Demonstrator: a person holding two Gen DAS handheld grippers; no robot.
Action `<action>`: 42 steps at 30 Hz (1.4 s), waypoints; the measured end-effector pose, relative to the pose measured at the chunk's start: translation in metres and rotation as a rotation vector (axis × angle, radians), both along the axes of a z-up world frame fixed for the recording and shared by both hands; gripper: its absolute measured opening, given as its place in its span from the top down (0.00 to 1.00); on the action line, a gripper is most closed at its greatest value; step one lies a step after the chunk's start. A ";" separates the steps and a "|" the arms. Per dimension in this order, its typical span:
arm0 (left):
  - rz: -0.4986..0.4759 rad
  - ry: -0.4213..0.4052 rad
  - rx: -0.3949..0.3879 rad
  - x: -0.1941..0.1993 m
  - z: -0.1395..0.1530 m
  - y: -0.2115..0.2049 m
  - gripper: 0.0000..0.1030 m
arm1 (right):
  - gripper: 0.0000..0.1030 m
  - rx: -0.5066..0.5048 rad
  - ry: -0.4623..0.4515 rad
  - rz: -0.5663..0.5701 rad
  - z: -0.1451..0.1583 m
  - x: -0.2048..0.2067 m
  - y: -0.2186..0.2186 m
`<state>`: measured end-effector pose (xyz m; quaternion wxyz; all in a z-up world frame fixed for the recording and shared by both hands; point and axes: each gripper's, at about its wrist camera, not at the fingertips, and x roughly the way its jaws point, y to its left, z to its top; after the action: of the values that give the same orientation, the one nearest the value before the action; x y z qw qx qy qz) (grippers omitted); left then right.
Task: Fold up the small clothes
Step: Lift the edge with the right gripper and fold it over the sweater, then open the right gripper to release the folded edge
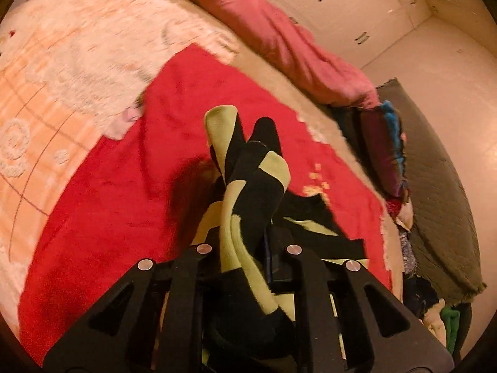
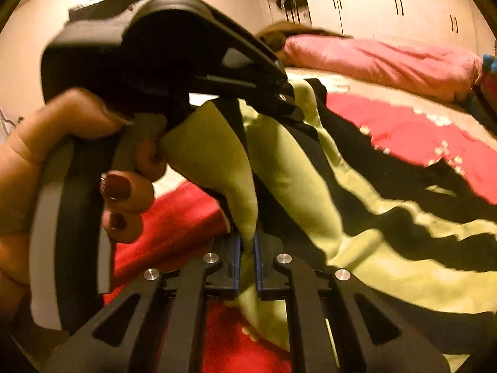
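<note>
A small black and lime-green striped garment (image 1: 254, 186) hangs bunched over a red blanket (image 1: 124, 186) on the bed. In the left wrist view it runs up between the fingers of my left gripper (image 1: 248, 239), which is shut on it, and the cloth hides the pads. The right wrist view shows the garment (image 2: 341, 186) spreading to the right over the red blanket (image 2: 403, 130). My right gripper (image 2: 247, 248) is shut on a green fold of it between blue pads. Just above, the left gripper (image 2: 285, 93), held by a hand (image 2: 62, 143), pinches another part of the garment.
A pink quilt (image 1: 279, 37) lies along the far edge of the bed, over a cream patterned cover (image 1: 77, 62). Folded coloured clothes (image 1: 385, 149) are stacked at the bed's right edge. A grey mat (image 1: 435, 186) lies on the floor. Wardrobe doors (image 2: 397, 6) stand behind.
</note>
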<state>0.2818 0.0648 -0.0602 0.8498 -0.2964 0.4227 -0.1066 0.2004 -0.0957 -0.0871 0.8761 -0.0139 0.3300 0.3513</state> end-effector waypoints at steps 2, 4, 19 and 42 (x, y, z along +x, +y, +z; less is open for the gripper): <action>-0.027 -0.021 0.005 -0.002 0.014 -0.018 0.93 | 0.94 0.025 -0.008 -0.011 0.009 -0.004 -0.015; -0.056 -0.036 0.006 -0.003 0.025 -0.036 0.93 | 0.94 0.060 -0.007 -0.035 0.018 -0.007 -0.035; -0.297 -0.022 0.132 -0.012 0.035 -0.224 0.84 | 0.94 0.088 0.045 -0.272 0.015 -0.041 -0.178; -0.076 -0.012 0.325 -0.062 -0.003 -0.134 0.35 | 0.65 0.132 0.153 -0.382 0.009 -0.075 -0.241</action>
<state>0.2199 -0.0693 -0.0627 0.8844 -0.1381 0.4402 -0.0706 0.1252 -0.3367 -0.0778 0.8981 0.1330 0.3686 0.1996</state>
